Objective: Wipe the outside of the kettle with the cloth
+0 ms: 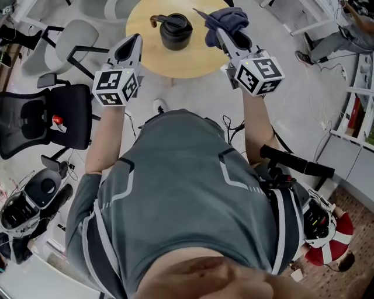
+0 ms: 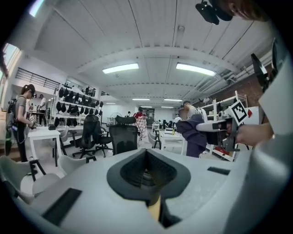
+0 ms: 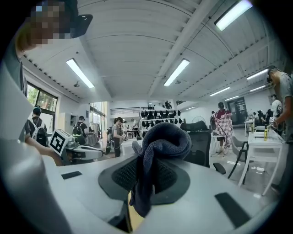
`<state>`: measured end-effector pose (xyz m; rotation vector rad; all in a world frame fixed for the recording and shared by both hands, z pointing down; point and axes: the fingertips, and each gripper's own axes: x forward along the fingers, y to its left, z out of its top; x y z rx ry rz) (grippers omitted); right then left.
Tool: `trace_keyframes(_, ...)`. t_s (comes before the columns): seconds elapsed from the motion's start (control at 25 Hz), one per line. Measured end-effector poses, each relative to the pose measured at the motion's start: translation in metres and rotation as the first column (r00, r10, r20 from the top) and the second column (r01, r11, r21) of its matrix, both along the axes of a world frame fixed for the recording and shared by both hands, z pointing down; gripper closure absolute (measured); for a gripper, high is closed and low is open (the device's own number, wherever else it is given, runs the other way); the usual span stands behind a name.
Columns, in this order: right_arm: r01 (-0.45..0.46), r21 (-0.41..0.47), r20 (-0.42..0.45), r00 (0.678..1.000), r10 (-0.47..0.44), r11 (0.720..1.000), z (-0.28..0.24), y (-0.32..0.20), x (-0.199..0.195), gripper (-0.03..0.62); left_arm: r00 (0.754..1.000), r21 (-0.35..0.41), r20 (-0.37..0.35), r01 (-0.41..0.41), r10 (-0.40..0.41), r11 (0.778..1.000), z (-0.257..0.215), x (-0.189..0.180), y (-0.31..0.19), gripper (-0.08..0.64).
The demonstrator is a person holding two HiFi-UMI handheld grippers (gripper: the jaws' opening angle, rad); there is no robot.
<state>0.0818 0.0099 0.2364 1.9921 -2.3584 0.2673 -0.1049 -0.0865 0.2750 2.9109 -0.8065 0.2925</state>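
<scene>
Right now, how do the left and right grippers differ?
The left gripper is shut on nothing; the right gripper is shut on the cloth. The left gripper shows left of the kettle, the right gripper to its right. Neither touches the kettle.

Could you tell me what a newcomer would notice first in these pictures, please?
The dark blue knitted cloth bunched between the jaws of the right gripper stands out first. Just left of it, a black lidded kettle sits untouched on the round pale wooden table, while the left gripper is shut and empty.
</scene>
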Motion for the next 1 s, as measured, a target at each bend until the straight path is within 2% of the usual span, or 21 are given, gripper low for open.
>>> trace_keyframes(0.28, -0.024, -0.054, -0.009, 1.0, 0.023, 0.998, 0.028, -0.053, 0.001, 0.518, 0.998, -0.026, 0.02, -0.065, 0.065, 0.998, 0.03, 0.004, -0.041, 0.552)
trace_keyframes(0.52, 0.029, -0.066, 0.009, 1.0, -0.028, 0.997, 0.048, -0.095, 0.013, 0.518, 0.998, -0.066, 0.034, -0.049, 0.052, 0.997, 0.047, 0.015, -0.049, 0.552)
trace_keyframes(0.76, 0.155, -0.084, 0.05, 0.987, -0.151, 0.984, 0.069, -0.138, 0.04, 0.518, 0.998, -0.09, 0.048, 0.042, -0.038, 0.995, 0.056, 0.037, -0.046, 0.552)
trace_keyframes(1.0, 0.326, -0.114, 0.078, 0.945, -0.319, 0.938, 0.104, -0.188, 0.05, 0.518, 0.983, -0.102, 0.061, 0.179, -0.173, 0.979, 0.059, 0.057, -0.043, 0.552)
